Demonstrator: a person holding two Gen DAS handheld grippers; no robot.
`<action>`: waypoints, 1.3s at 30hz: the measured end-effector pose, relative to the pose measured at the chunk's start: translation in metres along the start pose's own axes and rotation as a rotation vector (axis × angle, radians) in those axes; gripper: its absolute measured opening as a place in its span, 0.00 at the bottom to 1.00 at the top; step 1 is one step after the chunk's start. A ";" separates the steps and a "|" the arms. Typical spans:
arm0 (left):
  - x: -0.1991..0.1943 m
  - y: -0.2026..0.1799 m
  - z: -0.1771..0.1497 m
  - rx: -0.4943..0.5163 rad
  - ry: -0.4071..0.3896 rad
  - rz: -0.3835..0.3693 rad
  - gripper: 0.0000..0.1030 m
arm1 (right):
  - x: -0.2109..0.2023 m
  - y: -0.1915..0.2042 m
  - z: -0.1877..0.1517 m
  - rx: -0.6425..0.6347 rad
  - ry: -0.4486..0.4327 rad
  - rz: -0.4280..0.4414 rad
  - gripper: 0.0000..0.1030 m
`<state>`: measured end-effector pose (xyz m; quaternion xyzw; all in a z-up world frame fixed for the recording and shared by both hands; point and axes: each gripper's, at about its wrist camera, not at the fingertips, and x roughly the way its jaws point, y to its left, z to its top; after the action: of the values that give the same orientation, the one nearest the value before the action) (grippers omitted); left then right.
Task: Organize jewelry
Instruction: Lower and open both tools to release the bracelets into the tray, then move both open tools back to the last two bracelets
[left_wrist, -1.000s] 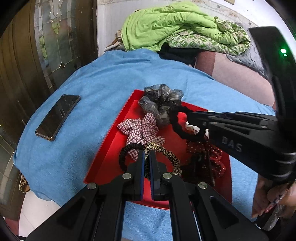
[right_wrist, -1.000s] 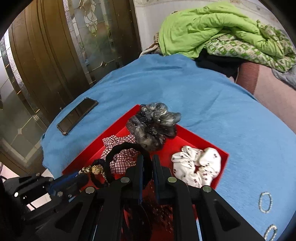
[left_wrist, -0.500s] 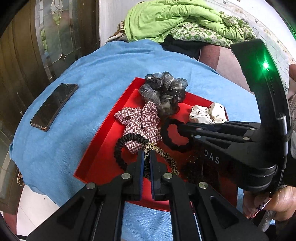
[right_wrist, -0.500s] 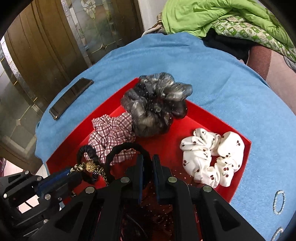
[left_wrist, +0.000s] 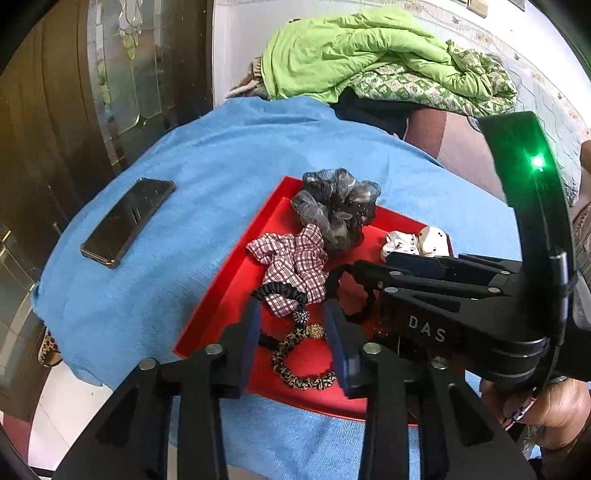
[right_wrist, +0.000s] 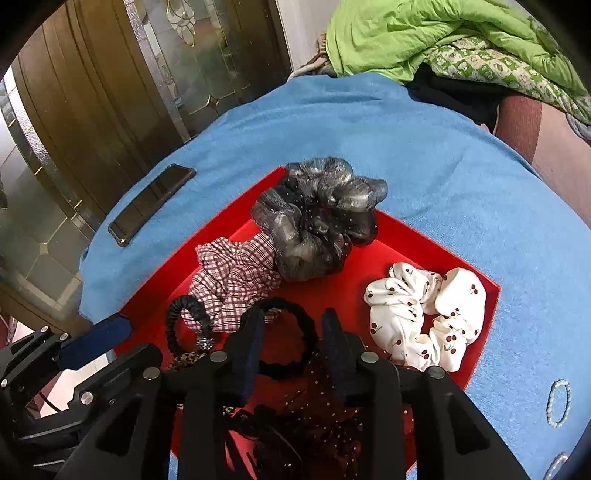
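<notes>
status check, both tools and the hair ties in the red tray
Left tool open over leopard tie. Right tool open over black tie. Both ties in red tray. Scrunchies crowd close.

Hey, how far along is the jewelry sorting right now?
Done: the grey scrunchie, plaid scrunchie and white scrunchie lie in the red tray. In hand: nothing; the left gripper is open over the leopard tie, the right gripper open over the black tie. Left: a bracelet lies on the blue cloth, outside the tray.
</notes>
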<state>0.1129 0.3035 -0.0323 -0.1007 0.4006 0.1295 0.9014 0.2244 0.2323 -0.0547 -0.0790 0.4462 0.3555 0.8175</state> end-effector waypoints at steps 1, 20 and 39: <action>-0.002 -0.001 0.000 0.002 -0.006 0.007 0.38 | -0.004 0.001 0.000 -0.002 -0.008 0.002 0.38; -0.053 -0.049 -0.001 0.078 -0.081 0.077 0.47 | -0.090 -0.016 -0.042 -0.004 -0.099 -0.091 0.44; -0.071 -0.130 -0.022 0.171 -0.074 0.014 0.49 | -0.161 -0.086 -0.123 0.178 -0.116 -0.230 0.45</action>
<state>0.0929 0.1637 0.0161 -0.0156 0.3775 0.1045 0.9199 0.1416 0.0318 -0.0174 -0.0364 0.4161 0.2225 0.8809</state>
